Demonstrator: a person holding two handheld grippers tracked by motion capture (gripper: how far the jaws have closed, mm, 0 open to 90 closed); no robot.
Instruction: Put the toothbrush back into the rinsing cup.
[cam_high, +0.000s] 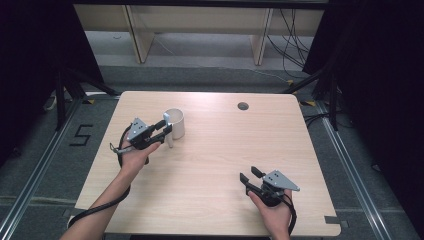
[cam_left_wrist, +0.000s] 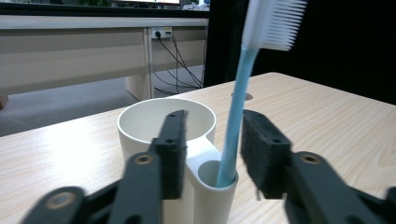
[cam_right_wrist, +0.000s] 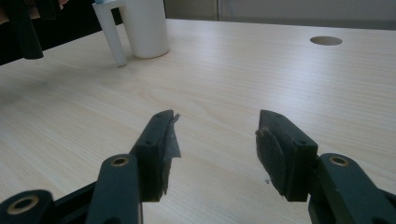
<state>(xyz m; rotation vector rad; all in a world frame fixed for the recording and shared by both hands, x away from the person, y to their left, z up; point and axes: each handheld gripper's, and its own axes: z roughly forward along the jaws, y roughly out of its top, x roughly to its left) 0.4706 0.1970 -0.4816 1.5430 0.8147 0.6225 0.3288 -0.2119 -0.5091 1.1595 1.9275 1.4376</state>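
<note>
Left gripper jaws parted – toothbrush between, untouched.

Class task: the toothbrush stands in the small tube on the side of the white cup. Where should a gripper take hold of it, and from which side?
Grip the toothbrush on its bare blue handle, above the holder tube and below the bristles. It stands almost upright, so probably come in level from the tube's side, away from the cup.

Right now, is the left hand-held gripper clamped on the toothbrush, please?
No, the left hand-held gripper stands open, its pads clear of the toothbrush in the cup's side tube.
</note>
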